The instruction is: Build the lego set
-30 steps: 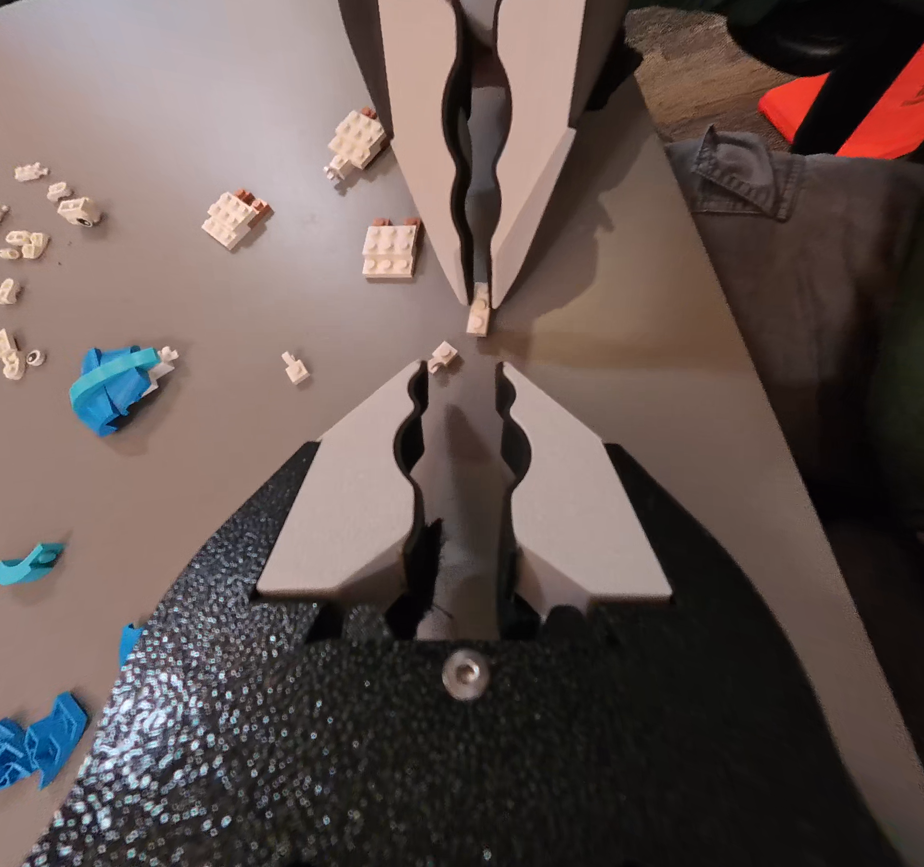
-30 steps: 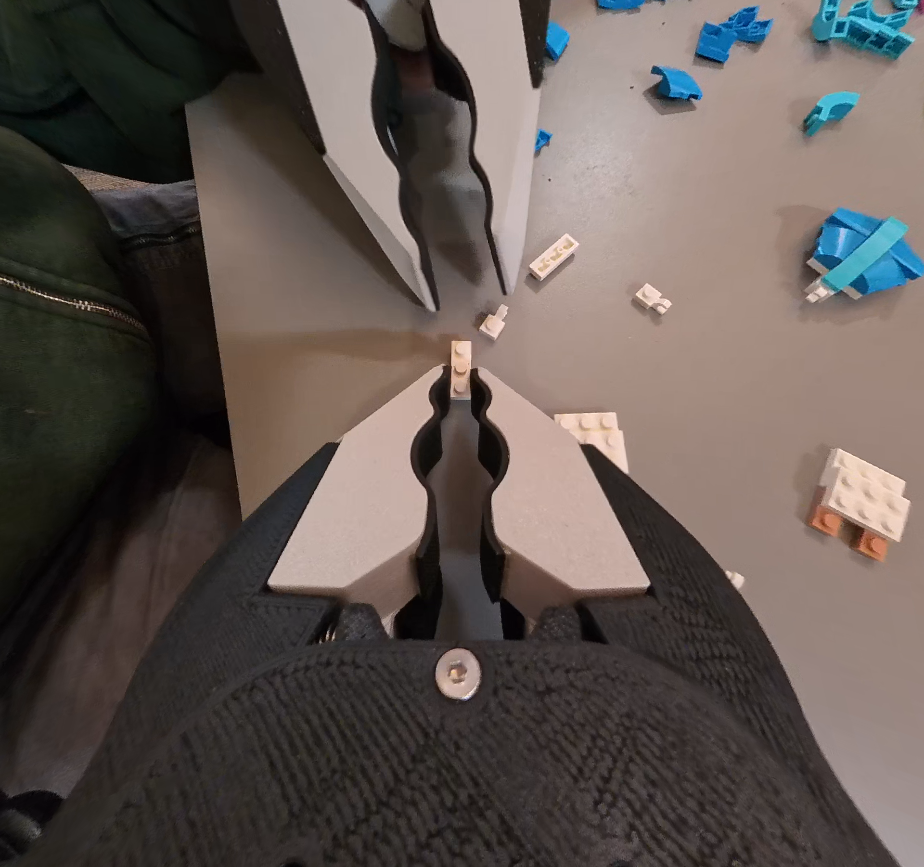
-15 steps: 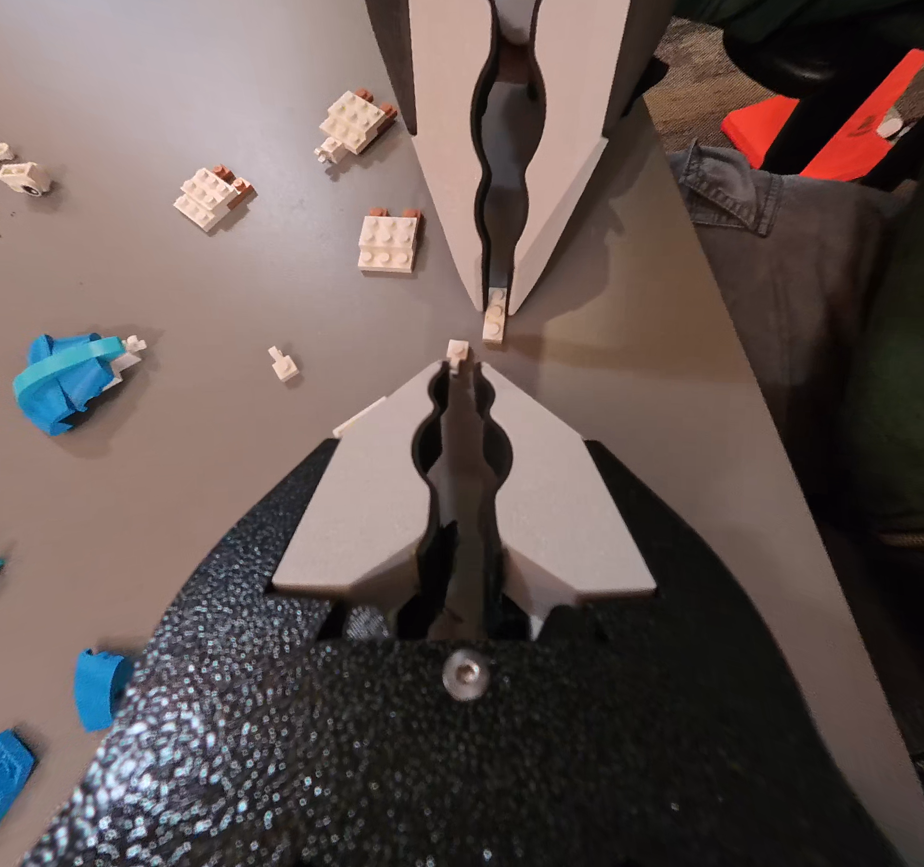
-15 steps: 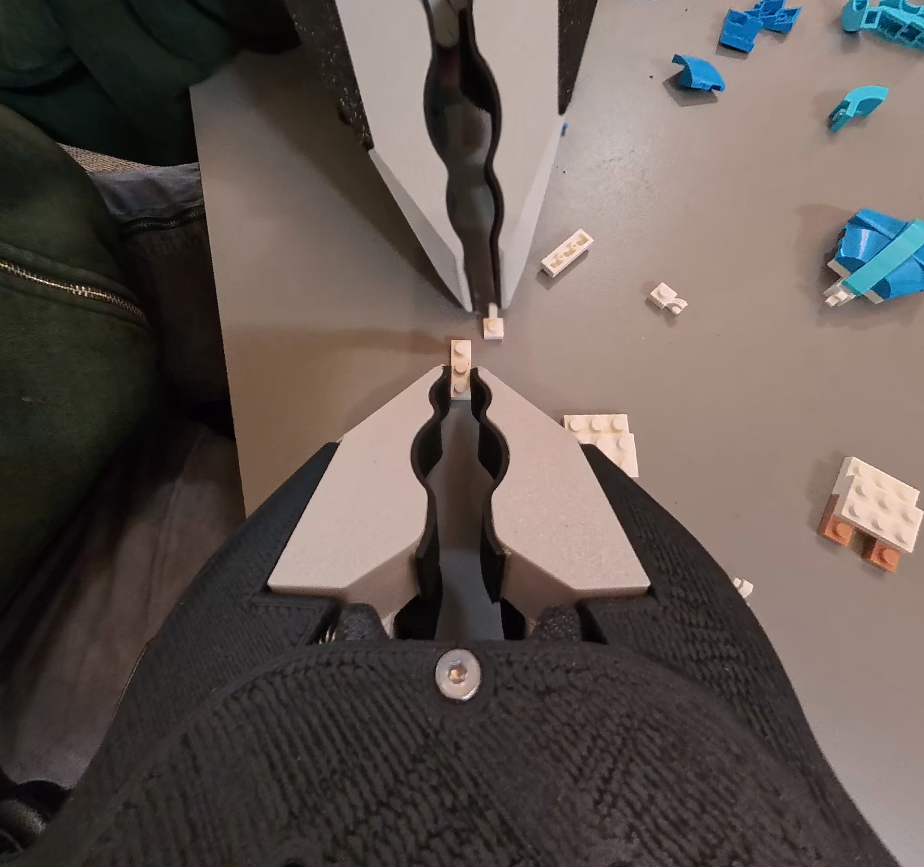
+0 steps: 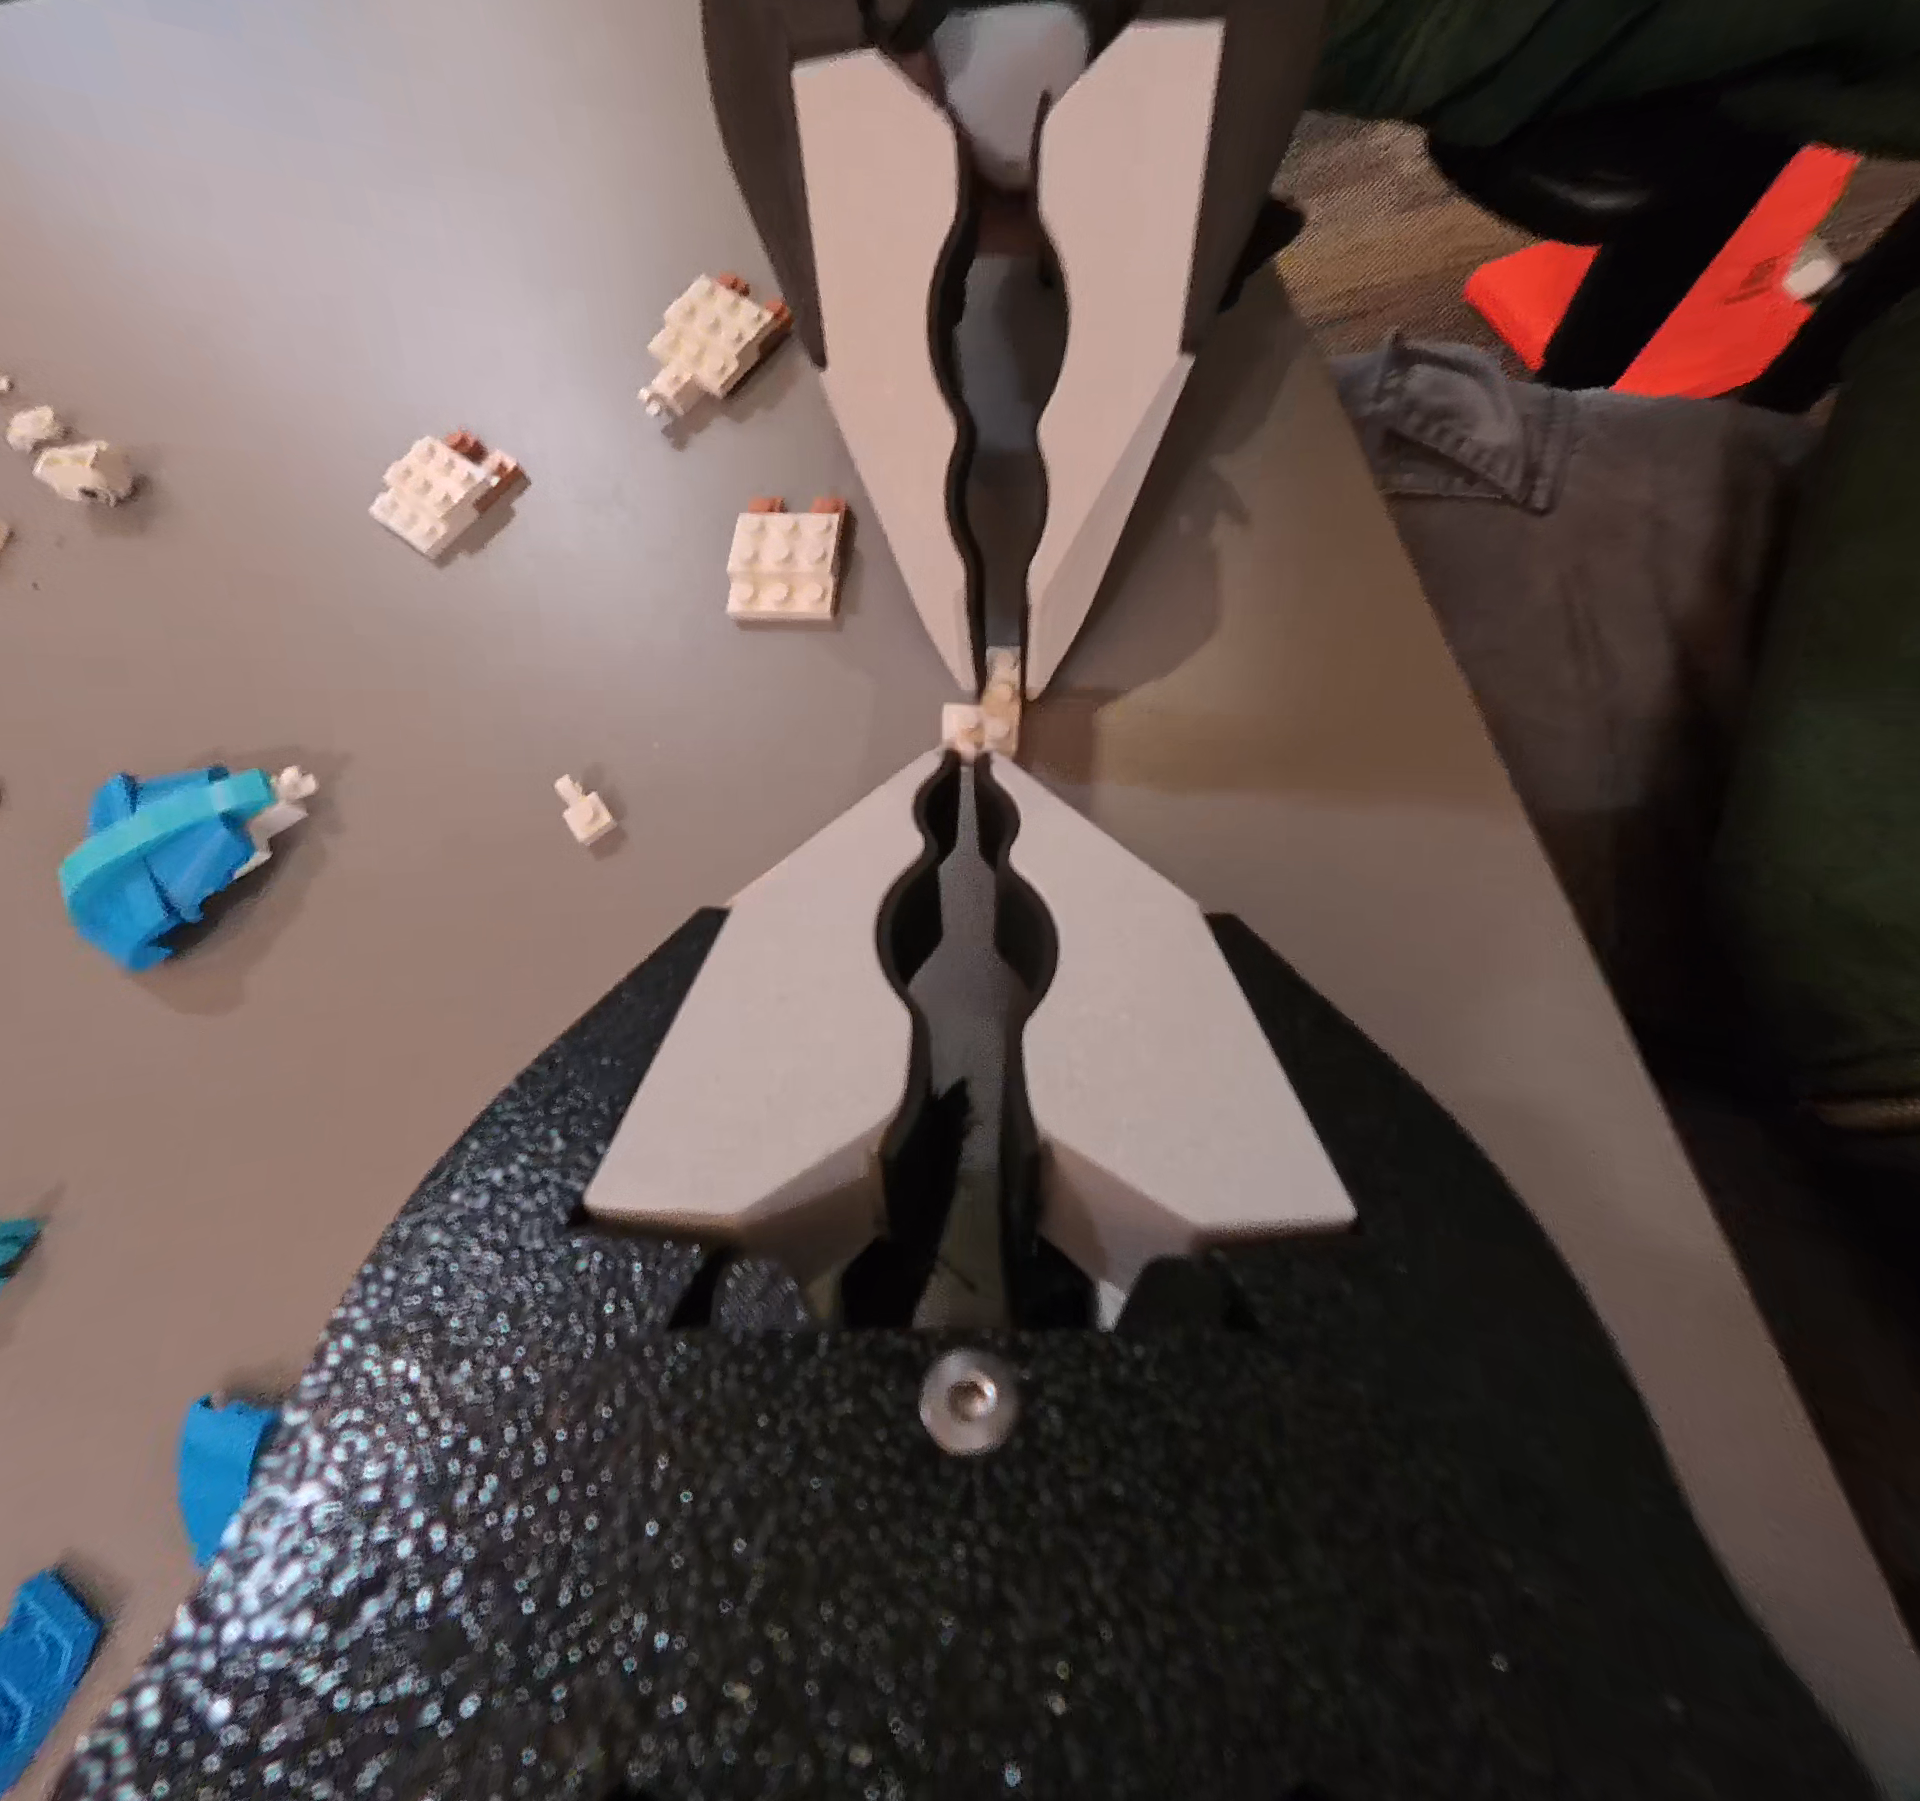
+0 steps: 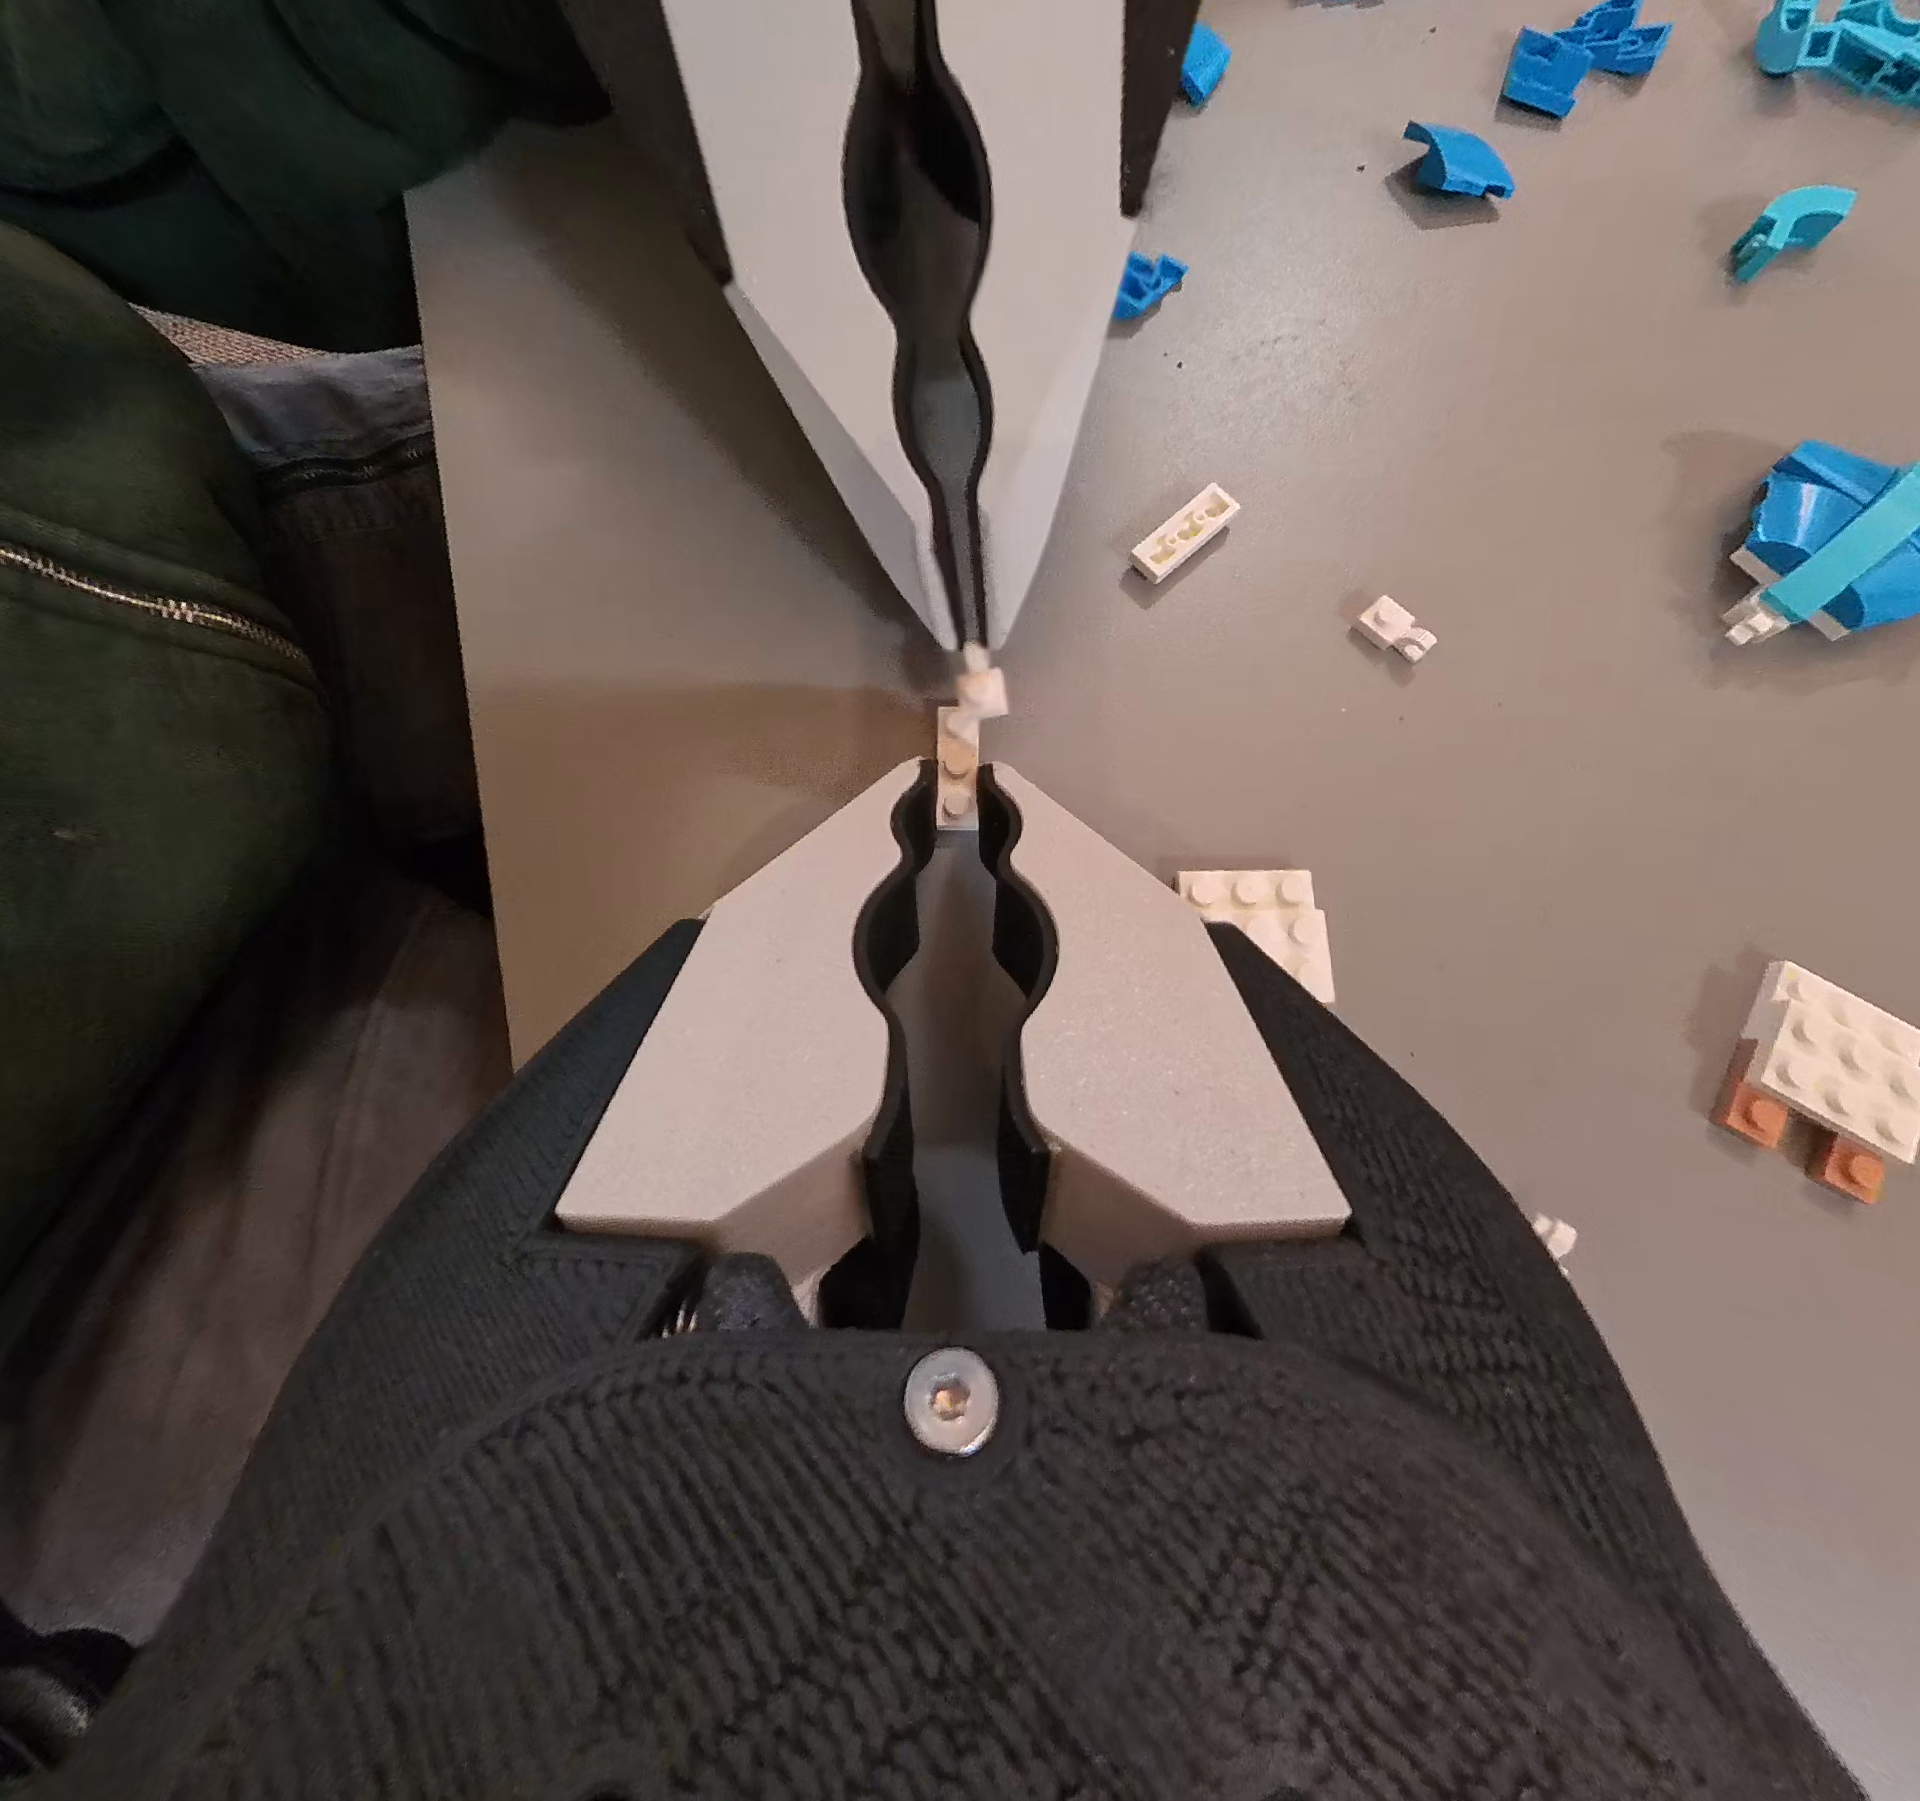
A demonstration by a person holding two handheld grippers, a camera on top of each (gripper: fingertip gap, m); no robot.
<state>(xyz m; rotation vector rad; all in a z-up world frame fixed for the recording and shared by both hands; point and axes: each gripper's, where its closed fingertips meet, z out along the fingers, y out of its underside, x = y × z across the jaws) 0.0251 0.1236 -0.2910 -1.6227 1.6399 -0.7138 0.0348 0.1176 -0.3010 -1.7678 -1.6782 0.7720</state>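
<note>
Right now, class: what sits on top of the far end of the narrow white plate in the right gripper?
The small white clip piece held by the left gripper overlaps the narrow white plate's far end. Whether it is pressed fully on cannot be seen.

The left gripper [image 5: 971, 764] pinches a tiny white brick [image 5: 966, 725] at its tips. The right gripper [image 5: 1003, 686] comes from the far side and holds a thin white strip [image 5: 1004, 691]. The two pieces touch above the grey table [image 5: 364, 193]. To the left lie white blocks [image 5: 784, 567] with brown bits, a small white piece [image 5: 584, 809], and a blue lump [image 5: 166, 863].
</note>
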